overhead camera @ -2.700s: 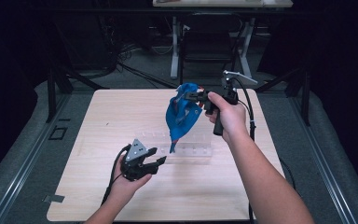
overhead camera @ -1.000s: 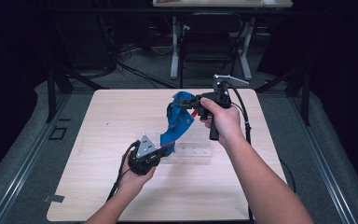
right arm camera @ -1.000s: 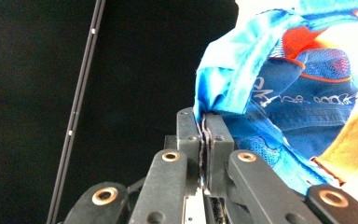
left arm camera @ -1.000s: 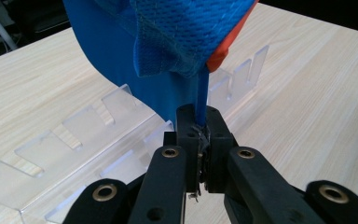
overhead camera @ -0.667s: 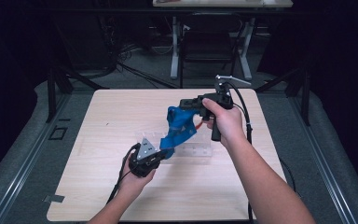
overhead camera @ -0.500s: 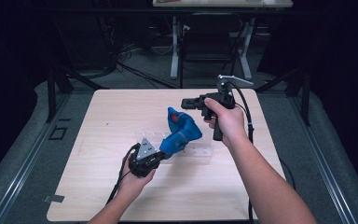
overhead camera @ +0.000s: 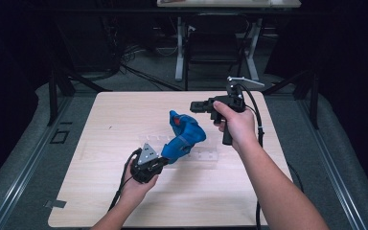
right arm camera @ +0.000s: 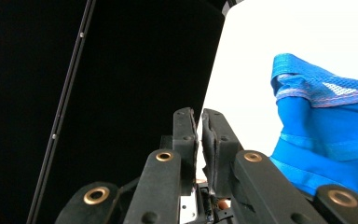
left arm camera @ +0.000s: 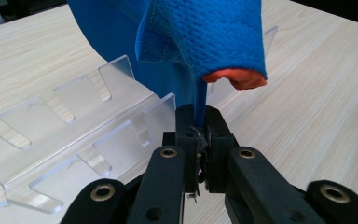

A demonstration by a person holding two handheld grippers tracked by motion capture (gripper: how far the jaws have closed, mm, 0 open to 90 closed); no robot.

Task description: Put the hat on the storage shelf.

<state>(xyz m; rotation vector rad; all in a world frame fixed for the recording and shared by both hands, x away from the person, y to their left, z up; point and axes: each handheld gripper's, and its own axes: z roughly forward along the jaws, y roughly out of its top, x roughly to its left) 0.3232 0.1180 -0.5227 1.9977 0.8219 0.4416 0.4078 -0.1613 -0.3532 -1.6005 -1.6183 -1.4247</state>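
**High view: blue garment held at one corner above the clear rack**

We find the left gripper (overhead camera: 159, 162) clamped on an edge of the blue garment (overhead camera: 184, 136), which slumps over the clear plastic rack (overhead camera: 206, 155) on the table (overhead camera: 100, 124). The right gripper (overhead camera: 196, 106) hangs above, apart from the cloth, its jaws nearly together on nothing. We judge a second grasp on a free hem, well away from the first, would spread it best. The garment's type, its orange lining's extent, and the rack's far slots remain unclear.

Blue mesh cloth (overhead camera: 184, 136) with orange lining, pale wood table (overhead camera: 100, 124), black tools
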